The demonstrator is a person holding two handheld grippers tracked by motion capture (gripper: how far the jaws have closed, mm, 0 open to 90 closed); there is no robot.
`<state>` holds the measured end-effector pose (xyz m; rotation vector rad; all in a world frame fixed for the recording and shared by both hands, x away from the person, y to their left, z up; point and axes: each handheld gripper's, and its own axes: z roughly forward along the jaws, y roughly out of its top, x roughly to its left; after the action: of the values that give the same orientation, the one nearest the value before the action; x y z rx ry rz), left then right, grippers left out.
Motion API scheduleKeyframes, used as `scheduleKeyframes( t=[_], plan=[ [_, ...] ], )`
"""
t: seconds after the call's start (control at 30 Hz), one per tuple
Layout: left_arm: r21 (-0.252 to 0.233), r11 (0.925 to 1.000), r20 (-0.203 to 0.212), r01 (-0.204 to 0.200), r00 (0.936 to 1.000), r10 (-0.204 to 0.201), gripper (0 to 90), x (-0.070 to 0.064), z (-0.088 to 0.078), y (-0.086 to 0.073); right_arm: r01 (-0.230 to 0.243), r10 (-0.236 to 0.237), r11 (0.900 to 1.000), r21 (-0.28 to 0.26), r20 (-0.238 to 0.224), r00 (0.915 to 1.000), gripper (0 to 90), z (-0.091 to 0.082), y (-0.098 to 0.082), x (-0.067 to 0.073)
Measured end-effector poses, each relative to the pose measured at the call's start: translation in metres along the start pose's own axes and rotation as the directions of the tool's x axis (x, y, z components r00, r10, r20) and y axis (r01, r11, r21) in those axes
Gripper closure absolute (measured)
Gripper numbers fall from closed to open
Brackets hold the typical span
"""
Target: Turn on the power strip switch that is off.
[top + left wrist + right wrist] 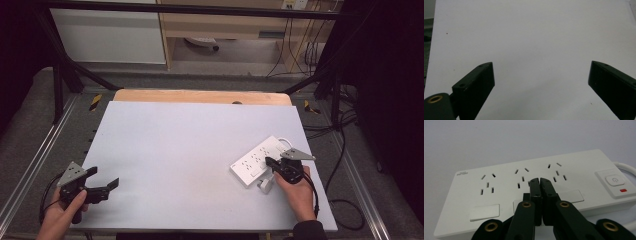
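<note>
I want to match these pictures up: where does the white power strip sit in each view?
High view: the power strip lies right of centre on the table, under the shut right gripper.
Left gripper view: not in this picture.
Right gripper view: the power strip spans the middle.
Shared landmark: the white table.

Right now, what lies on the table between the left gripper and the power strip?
Nothing: in the high view, bare white tabletop runs from the left gripper to the power strip.

free: table left, centre | obstacle: power strip at right
</note>
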<state>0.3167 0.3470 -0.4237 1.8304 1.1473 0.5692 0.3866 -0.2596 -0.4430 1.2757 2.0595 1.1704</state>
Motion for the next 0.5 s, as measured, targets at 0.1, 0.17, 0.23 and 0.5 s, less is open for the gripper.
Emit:
scheduleKeyframes(
  t=[0.1,0.17,0.23,0.5],
  plan=[
    [0.0,1.0,0.0,0.0,1.0,0.0,6.8,0.0,0.0,0.0,0.0,0.0,1.0,-0.009,-0.004,1.0,88.1,-0.0015,0.0008,0.0005],
    [0.0,1.0,0.0,0.0,1.0,0.0,6.8,-0.0001,0.0,0.0,-0.007,0.007,1.0,-0.014,-0.003,1.0,87.3,-0.0017,0.0011,0.0011],
    [0.0,1.0,0.0,0.0,1.0,0.0,6.8,-0.0001,-0.0001,0.0,-0.01,0.01,1.0,-0.015,-0.003,0.9999,86.2,-0.0019,0.0013,0.0014],
    [0.0,1.0,0.0,0.0,1.0,0.0,6.8,0.0,0.0,-0.0001,-0.011,0.01,0.999,-0.04,-0.01,0.9999,83.1,-0.0037,0.0028,0.0025]
  ],
)
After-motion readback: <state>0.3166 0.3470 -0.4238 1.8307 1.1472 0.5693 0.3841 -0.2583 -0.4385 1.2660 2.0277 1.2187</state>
